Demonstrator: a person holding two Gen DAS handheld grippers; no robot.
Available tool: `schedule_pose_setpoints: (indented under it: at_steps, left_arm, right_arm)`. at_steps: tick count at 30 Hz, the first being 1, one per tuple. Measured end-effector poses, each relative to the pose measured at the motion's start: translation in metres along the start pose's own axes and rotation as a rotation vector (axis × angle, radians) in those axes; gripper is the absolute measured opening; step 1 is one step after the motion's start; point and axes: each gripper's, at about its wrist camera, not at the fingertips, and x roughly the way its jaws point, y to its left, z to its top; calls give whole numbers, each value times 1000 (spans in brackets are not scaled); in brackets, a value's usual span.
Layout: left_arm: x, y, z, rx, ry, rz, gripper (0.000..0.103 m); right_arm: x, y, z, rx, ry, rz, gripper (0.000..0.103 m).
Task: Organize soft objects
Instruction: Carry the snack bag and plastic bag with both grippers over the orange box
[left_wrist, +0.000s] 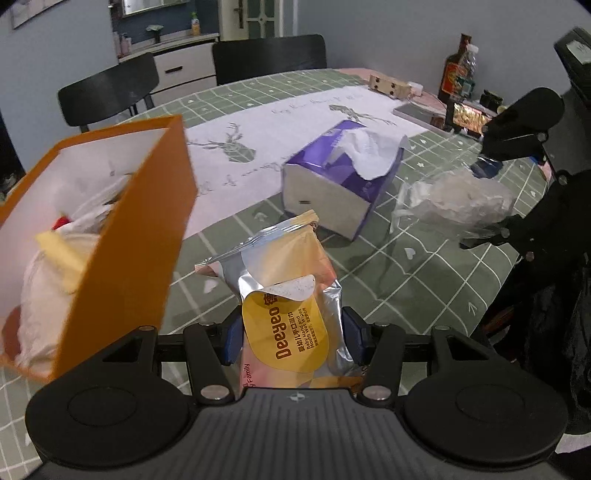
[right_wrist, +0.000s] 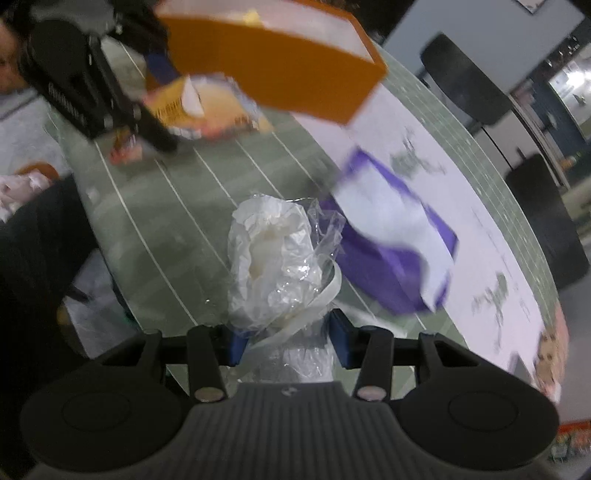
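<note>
The left gripper (left_wrist: 293, 334) clamps one yellow-labelled foil wet-wipes pack (left_wrist: 284, 295); the right gripper (right_wrist: 288, 338) clamps one crumpled clear plastic bag (right_wrist: 275, 258). One orange open box (left_wrist: 136, 236) sits left of the left gripper, one purple tissue pack (left_wrist: 343, 173) ahead, on the bench (left_wrist: 424, 280).

left gripper (left_wrist: 293, 334) clamps the wet wipes pack (left_wrist: 286, 295) beside the orange box (left_wrist: 147, 236).
</note>
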Motion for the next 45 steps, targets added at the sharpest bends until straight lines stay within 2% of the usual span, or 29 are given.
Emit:
schedule_pose_setpoints:
  at_steps: [5, 8, 12, 16, 24, 29, 37, 41, 45]
  left_arm:
    - [-34, 20, -5, -46, -54, -28, 62]
    - [-60, 35, 0, -40, -109, -34, 62]
    - [-90, 59, 16, -50, -173, 16, 62]
    - [-107, 84, 33, -45, -202, 85, 62]
    - [-110, 135, 62, -60, -181, 198, 62]
    - [-111, 153, 75, -60, -180, 225, 62]
    - [-82, 187, 72, -83, -123, 235, 62]
    - [-56, 200, 67, -84, -56, 220, 62]
    - [-36, 206, 63, -67, 4, 227, 62]
  right_arm:
    - [-13, 8, 40, -38, -74, 32, 46]
    - [-25, 8, 69, -49, -145, 46, 46]
    - [-39, 2, 107, -57, -247, 4, 47]
    - [-45, -1, 145, -90, -301, -24, 47]
    - [-42, -5, 210, -158, -340, -85, 47]
    - [-49, -19, 239, -163, -392, -122, 47]
    - [-13, -27, 271, -263, -466, -293, 48]
    - [34, -32, 280, -349, -390, -246, 48]
    - [78, -21, 270, -615, -358, -149, 48]
